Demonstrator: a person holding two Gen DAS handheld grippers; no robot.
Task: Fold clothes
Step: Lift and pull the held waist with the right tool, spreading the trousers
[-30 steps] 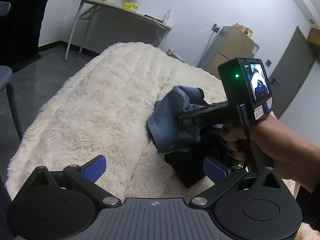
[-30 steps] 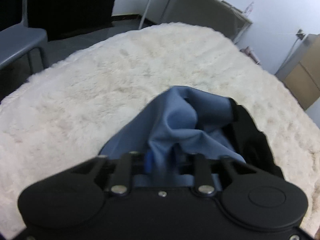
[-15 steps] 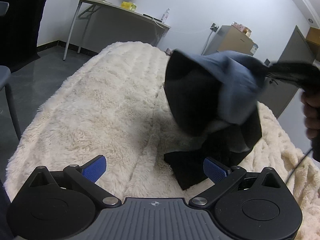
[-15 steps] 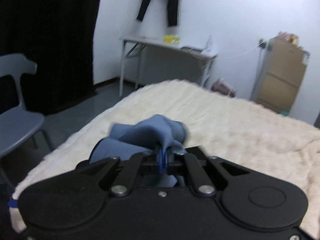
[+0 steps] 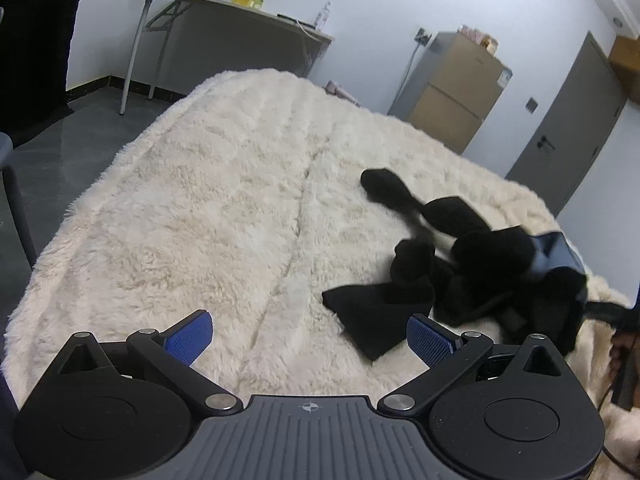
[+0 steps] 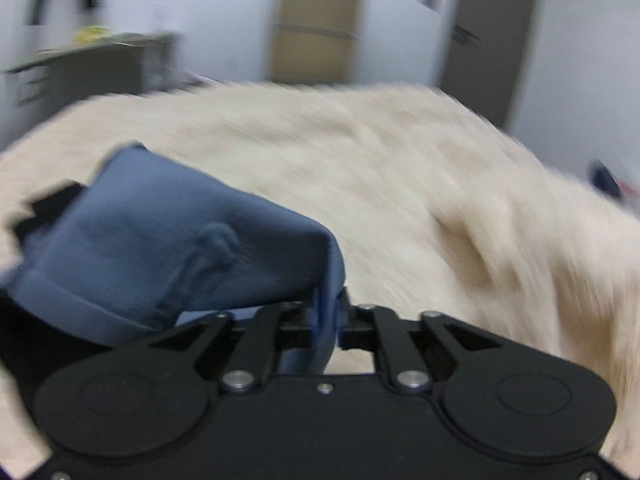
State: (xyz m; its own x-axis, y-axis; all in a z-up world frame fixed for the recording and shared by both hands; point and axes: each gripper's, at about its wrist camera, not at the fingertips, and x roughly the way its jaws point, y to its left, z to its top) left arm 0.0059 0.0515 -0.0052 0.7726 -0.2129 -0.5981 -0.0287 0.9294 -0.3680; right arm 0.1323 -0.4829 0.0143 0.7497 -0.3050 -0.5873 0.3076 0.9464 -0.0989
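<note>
We kept the right hand-held gripper (image 6: 326, 320) pinching the blue-black garment (image 6: 168, 240), jaws just loosening; left hand-held gripper (image 5: 308, 338) apart, ready for an opposite corner

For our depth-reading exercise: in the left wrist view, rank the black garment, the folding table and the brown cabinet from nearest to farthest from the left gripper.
1. Black garment: on the cream blanket, just ahead-right of the left gripper.
2. Brown cabinet: past the blanket's far edge, right.
3. Folding table: against the back wall, upper left; its rank against the cabinet is less certain.

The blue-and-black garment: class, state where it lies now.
In the left wrist view, the garment lies crumpled on the cream fluffy blanket, right of centre, beyond the left tongs.
</note>
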